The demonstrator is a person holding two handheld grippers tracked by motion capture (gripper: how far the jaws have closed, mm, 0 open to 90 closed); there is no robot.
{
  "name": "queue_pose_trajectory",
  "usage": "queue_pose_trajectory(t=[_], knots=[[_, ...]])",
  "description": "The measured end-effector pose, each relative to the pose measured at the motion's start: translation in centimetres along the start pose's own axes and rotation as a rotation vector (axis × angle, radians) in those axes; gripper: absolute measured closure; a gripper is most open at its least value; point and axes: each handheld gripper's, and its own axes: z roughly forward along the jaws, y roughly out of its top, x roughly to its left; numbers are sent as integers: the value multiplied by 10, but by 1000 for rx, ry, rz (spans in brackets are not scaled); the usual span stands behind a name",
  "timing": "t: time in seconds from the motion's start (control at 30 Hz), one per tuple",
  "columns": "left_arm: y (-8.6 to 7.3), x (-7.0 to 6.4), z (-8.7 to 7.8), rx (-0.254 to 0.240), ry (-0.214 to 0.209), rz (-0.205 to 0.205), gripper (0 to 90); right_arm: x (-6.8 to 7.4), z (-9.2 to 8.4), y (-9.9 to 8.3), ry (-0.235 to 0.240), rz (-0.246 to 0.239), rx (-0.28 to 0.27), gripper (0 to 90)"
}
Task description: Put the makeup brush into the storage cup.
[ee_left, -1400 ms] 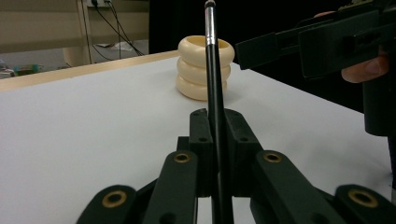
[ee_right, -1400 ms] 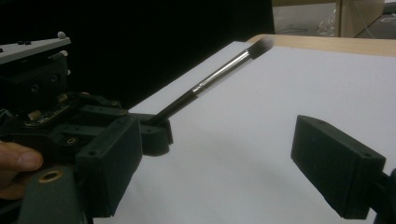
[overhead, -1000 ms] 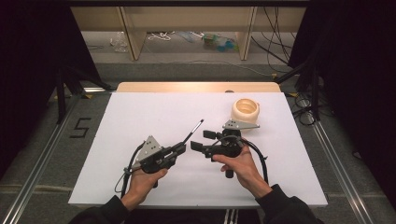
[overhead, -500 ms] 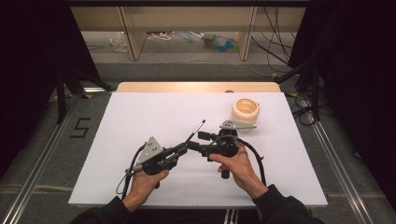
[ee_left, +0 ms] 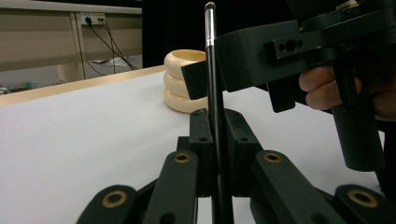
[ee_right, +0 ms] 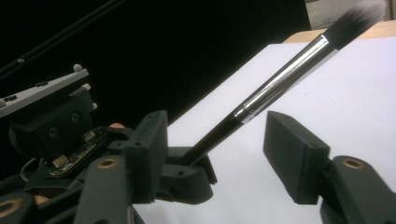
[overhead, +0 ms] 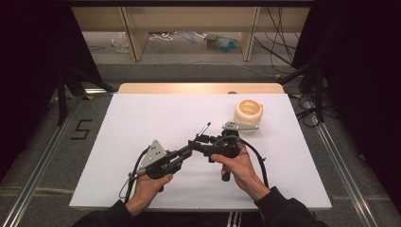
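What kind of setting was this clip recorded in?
Probably a lab recording bay: a white table walled by black curtains, loose cables on the floor, and a taped number 5.

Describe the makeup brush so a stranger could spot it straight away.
Start at the white table, near its middle where two hands meet. The left gripper is shut on a makeup brush that points up between the right gripper's open fingers. Slim black handle, silver ferrule and dark bristles; the cream ribbed holder is squat.
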Motion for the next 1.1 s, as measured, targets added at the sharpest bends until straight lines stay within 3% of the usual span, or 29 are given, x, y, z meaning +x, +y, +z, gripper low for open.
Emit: queue_pose_trajectory(t=[0.13,0.43,0.77,0.83,1.1], knots=[[0,-1,0,-5,1,-5,830,1,0,0,14,23,10,471],[1,0,0,-9,-6,8,830,0,1,-1,28,14,3,545],[1,-2,0,-14,-10,-12,829,1,0,0,34,35,1,588],[1,-1,0,-13,-14,5,829,1,0,0,38,38,-1,592],[1,-2,-1,-19,-18,9,829,1,0,0,41,30,-17,624]])
